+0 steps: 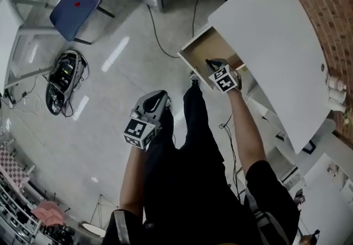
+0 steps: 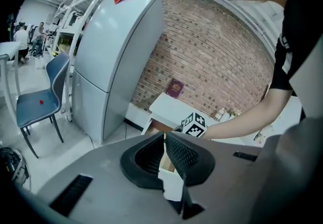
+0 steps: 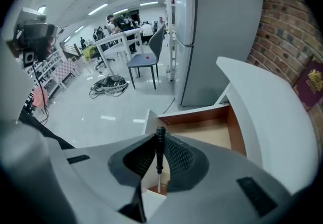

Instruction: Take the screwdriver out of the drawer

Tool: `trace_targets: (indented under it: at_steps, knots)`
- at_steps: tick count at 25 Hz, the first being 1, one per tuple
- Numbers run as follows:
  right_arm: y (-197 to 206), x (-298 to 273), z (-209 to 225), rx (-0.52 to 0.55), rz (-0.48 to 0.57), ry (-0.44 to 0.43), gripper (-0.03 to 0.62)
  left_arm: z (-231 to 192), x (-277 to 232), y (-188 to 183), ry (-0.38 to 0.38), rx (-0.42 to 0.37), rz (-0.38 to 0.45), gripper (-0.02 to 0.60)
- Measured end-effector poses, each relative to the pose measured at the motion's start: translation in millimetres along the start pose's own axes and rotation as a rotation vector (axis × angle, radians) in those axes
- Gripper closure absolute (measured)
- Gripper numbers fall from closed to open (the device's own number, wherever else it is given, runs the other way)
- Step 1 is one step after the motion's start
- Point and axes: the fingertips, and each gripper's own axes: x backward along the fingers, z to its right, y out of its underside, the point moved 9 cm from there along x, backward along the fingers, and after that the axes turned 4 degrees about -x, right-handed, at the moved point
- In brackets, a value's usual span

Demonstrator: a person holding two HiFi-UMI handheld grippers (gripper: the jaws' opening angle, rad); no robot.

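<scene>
Screwdriver (image 3: pixel 160 157) stands handle-up at frame centre, clamped in the right claw (image 3: pixel 160 137), above the open drawer (image 3: pixel 192 112) of the white desk (image 3: pixel 272 102). Left claw (image 2: pixel 164 137) hangs closed and empty, well apart. Judged step: extraction. Next move calls for lifting clear of the drawer front.

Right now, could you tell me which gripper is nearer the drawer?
Right. The right gripper is over the drawer, holding the screwdriver; the left gripper hangs over the floor.
</scene>
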Motion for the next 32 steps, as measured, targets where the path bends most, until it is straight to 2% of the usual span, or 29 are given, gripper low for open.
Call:
trace_targets:
  at_steps: [5,15,21,26,32]
  knots:
    - [3,31,-9,-0.01,0.005,0.037,0.485,4,12,-10,0.027,-0.049,0.006,0.558]
    - [15,82,-40,0.036,0.015,0.076,0.485,9,32,-21,0.062,-0.116,0.025,0.558]
    - [19,121,-78,0.056,0.058,0.14,0.485,22,54,-10,0.116,-0.147,0.04,0.558]
    - [29,151,-108,0.01,0.121,0.197,0.485,38,71,-3,0.194,-0.195,0.03,0.558]
    - [42,165,-149,-0.007,0.124,0.238,0.485,40,97,10,0.235,-0.182,0.02,0.558]
